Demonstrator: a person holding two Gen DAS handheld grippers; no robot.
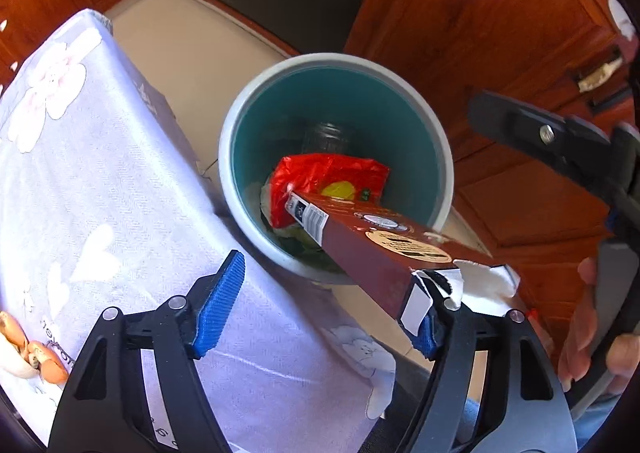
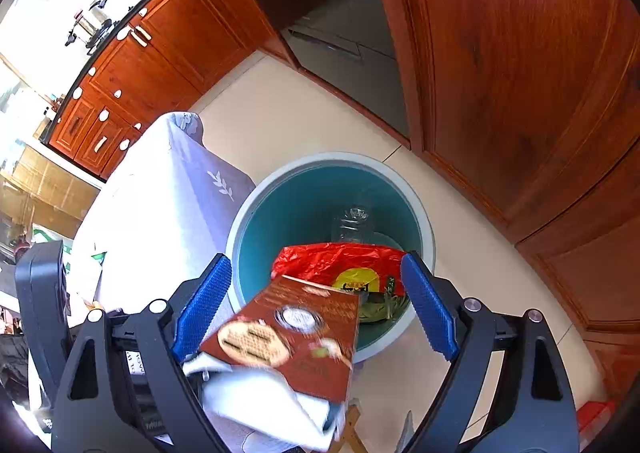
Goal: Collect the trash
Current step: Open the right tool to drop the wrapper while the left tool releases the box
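With left gripper [image 1: 324, 305] spread wide, brown carton [image 1: 372, 241] slanting free, nose over trash bin [image 1: 236, 121] rim beside table edge. Right gripper [image 2: 320, 305] agape, empty. Likely released to drop onto red bag [image 1: 320, 177].

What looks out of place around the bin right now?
The brown box has a torn-open white end and lies tilted across the bin's rim, nose inside over the red wrapper, not fully in.
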